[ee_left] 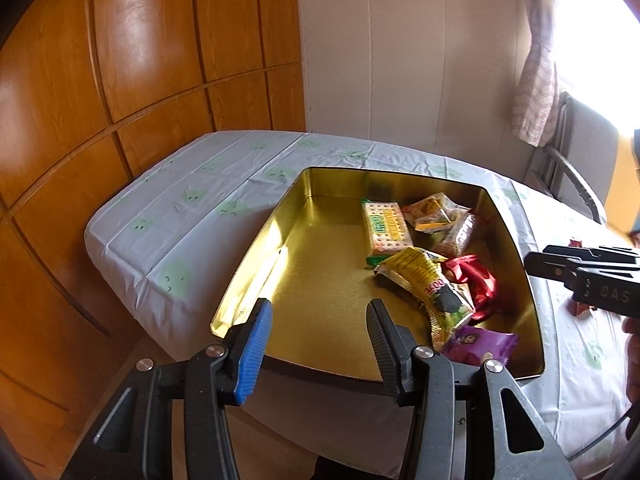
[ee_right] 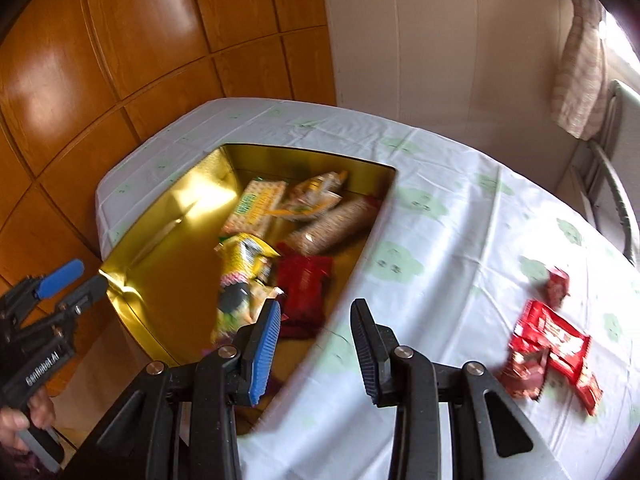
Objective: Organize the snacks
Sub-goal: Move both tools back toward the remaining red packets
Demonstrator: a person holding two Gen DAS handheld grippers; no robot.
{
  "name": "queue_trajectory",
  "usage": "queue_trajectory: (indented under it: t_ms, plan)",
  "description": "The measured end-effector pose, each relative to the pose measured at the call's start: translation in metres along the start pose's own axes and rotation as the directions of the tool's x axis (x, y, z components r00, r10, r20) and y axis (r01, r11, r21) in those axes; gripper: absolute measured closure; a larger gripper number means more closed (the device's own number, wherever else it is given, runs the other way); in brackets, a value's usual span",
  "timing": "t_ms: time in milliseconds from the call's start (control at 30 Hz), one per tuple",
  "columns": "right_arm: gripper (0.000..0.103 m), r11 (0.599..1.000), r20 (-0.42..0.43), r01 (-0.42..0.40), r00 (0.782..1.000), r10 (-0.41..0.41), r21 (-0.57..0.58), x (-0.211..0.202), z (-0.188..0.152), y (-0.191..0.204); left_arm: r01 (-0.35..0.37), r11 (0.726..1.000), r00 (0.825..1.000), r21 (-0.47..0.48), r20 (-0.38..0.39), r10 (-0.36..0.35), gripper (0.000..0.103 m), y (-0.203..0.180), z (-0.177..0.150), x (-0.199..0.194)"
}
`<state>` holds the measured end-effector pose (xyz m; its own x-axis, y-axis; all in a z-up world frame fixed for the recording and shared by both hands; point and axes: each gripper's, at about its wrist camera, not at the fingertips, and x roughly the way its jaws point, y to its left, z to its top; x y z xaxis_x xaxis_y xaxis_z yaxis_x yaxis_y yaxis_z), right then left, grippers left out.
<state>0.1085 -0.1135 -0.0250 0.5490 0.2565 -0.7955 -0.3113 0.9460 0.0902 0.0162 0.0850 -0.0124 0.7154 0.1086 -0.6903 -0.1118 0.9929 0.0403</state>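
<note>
Right gripper (ee_right: 314, 346) part open, empty, over the tin's (ee_right: 168, 208) right wall. Loose red wrappers (ee_right: 554, 354) lie off to its right near the surface's right edge, nearer this hand. Left gripper (ee_left: 320, 344) part open, empty.

"DAS" in pale letters on the side of the right claw (ee_left: 532, 265) body, seen from the left wrist view. "GenRobot.AI" on the left claw (ee_right: 86, 280) handle, seen from the right wrist view. Yellow snack packet (ee_left: 424, 276) in the tin shows "3400" upside down. Other wrapper print too blurred to read.
</note>
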Motion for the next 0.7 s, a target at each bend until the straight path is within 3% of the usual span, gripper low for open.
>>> queue_trajectory:
  t_ms: [400,700]
  plan:
    - [0.066,0.991,0.026,0.109,0.993,-0.111,0.076,-0.038,-0.029,-0.063,0.004,0.998,0.998,0.068,0.061,-0.009,0.053,-0.024,0.005,-0.019]
    - [0.066,0.961,0.012,0.232,0.972,-0.236,0.151,-0.067,-0.045,-0.127,0.004,0.994,0.994,0.105,0.113,-0.016,0.053,-0.038,0.011,-0.035]
